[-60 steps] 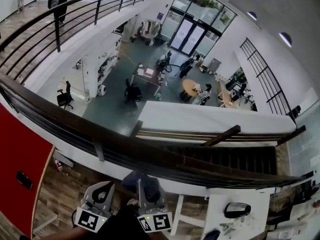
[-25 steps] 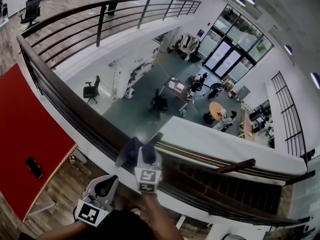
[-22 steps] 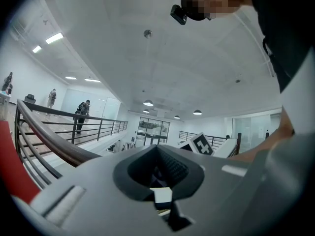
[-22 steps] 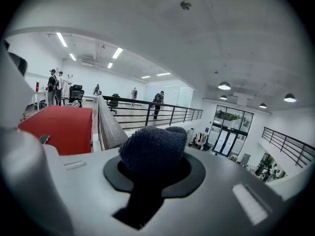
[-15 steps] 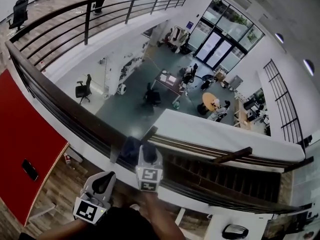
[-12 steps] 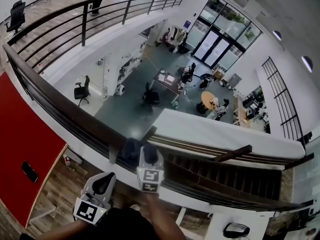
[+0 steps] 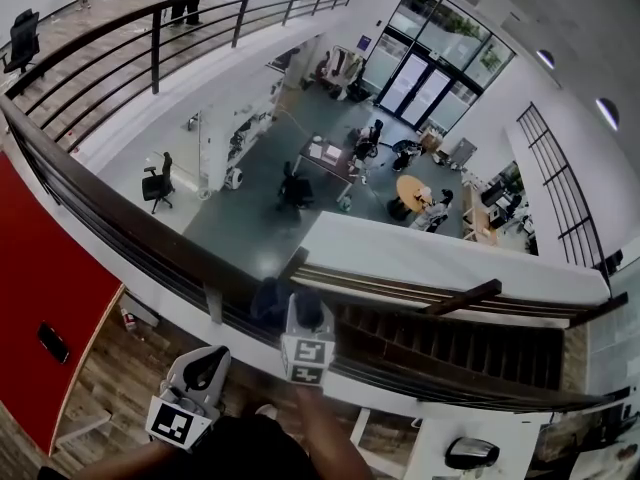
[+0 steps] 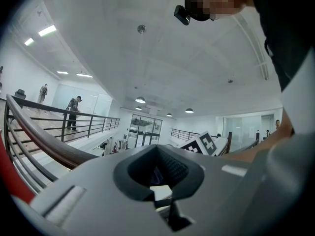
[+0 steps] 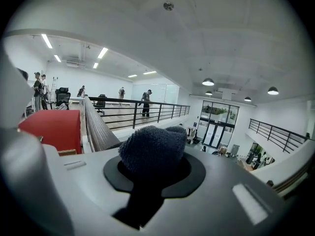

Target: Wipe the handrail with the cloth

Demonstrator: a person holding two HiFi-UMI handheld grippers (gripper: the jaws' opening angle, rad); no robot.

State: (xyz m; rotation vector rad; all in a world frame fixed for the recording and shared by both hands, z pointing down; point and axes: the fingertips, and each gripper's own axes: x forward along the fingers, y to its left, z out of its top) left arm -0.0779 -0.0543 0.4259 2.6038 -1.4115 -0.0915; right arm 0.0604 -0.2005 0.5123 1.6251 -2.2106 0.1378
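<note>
- Two grippers: the right gripper (image 7: 303,313) clamps the dark cloth (image 7: 268,301) against the handrail (image 7: 120,230).
- The left gripper (image 7: 203,371), jaws together and empty, hangs short of the handrail.
- The handrail's top edge runs bare both ways.

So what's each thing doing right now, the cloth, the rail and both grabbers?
cloth: bunched up, pinched in the fingers.
right gripper: shut on the cloth, up at the handrail.
left gripper: shut, empty, held low, short of the handrail.
handrail: cloth against it, it seems.
</note>
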